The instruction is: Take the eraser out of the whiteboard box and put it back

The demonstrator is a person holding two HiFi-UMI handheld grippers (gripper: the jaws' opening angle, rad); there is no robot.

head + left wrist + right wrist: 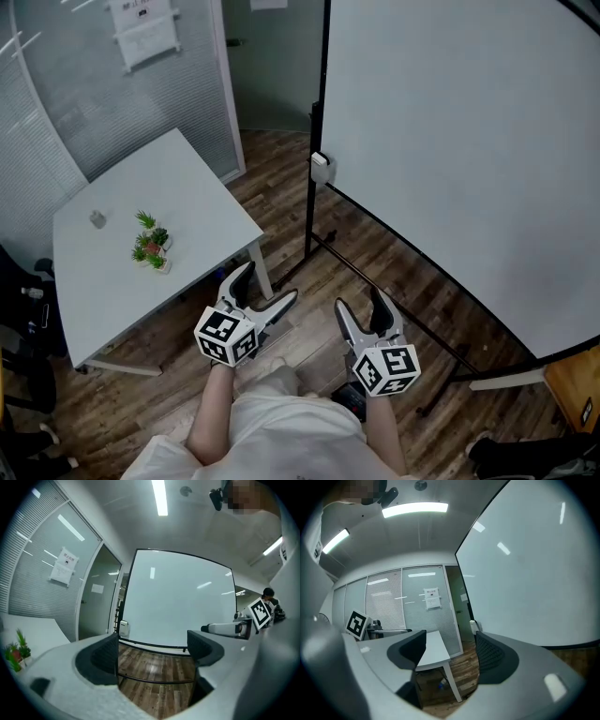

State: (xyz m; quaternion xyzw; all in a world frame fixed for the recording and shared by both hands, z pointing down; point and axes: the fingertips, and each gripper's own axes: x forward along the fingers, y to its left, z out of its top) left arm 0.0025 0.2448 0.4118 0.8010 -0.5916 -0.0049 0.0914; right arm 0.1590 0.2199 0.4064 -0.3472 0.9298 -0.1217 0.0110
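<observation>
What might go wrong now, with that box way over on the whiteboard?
The whiteboard box is small and hangs at the whiteboard edge, so the open, empty left hand-held gripper might bump it instead of reaching inside. The stand's floor bar lies in the way; a foot might catch it.

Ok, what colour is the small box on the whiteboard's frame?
White; the box shows best in the head view.

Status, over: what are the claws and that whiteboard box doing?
Left gripper open, empty; right gripper same. Box on whiteboard edge, untouched. Nothing in between.
</observation>
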